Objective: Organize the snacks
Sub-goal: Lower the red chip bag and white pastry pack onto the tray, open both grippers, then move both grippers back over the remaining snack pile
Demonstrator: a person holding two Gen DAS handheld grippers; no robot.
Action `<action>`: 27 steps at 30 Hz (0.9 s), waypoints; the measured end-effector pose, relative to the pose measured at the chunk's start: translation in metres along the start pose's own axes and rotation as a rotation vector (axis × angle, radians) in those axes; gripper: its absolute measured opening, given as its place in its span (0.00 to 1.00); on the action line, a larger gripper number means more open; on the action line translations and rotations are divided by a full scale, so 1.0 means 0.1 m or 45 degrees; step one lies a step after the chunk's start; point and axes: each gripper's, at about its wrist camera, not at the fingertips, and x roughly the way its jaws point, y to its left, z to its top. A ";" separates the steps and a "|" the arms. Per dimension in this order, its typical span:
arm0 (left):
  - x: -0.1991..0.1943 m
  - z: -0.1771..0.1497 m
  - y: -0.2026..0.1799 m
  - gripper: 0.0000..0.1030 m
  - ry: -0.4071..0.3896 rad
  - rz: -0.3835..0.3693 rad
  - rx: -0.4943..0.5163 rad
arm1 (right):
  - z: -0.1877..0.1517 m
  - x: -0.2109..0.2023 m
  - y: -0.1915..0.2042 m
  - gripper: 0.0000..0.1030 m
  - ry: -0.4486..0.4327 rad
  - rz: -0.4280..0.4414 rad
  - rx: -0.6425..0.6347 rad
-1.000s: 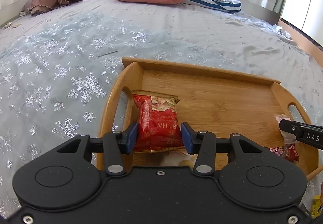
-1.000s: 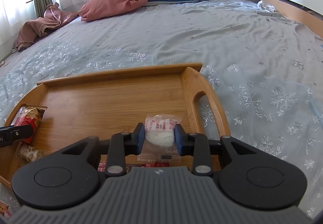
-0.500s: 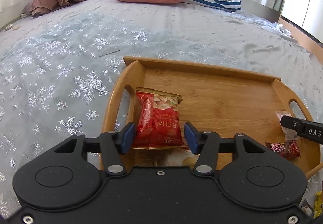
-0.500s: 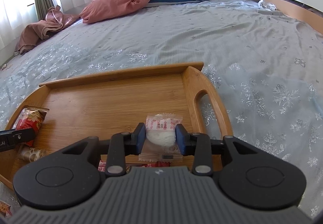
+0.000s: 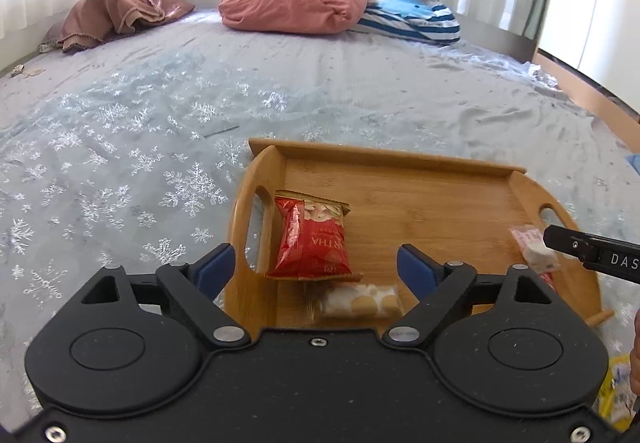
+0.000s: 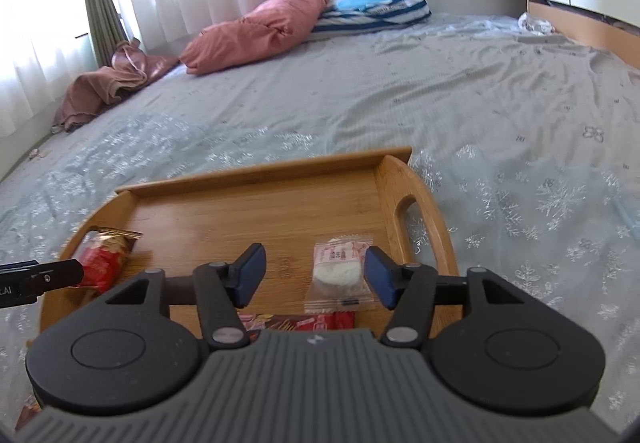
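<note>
Left gripper [image 5: 316, 267]: released, its 2 blue pads spread wide to either side of the red snack bag; 1 s ago they were pressed against the bag's sides, and 0.5 s ago already just off it.
Red snack bag [image 5: 310, 239]: lying flat on the wooden tray at its left end, just inside the handle cut-out, touching neither pad; it also shows in the right wrist view [image 6: 104, 257].
Biscuit packet [image 5: 362, 301]: clear wrapper with round pale biscuits, on the tray just in front of the red bag's near edge; it was mostly hidden behind the gripper body 1 s ago.
Right gripper [image 6: 316, 277]: released, jaws apart; both pads hugged the white sweet 1 s ago, and now the left pad stands well clear while the right pad sits just beside the wrapper.
White sweet in clear wrapper [image 6: 340, 271]: resting on the tray floor near the right handle, in the same spot as before.
Dark red wrapper [image 6: 296, 321]: on the tray's near edge, partly hidden under the right gripper body.
Wooden tray [image 5: 420, 171]: on the grey snowflake bedspread [image 5: 160, 147], position unchanged.
Far end of bed: pink pillow [image 5: 296, 5] and striped pillow [image 5: 416, 17].
</note>
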 end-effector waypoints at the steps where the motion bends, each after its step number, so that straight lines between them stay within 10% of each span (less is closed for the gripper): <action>1: -0.06 -0.02 0.00 0.87 -0.008 -0.006 0.008 | -0.01 -0.05 0.00 0.73 -0.008 0.007 -0.001; 27: -1.30 -1.11 0.06 0.96 -0.158 -0.096 0.039 | -0.99 -1.22 0.11 0.96 -0.181 0.023 -0.183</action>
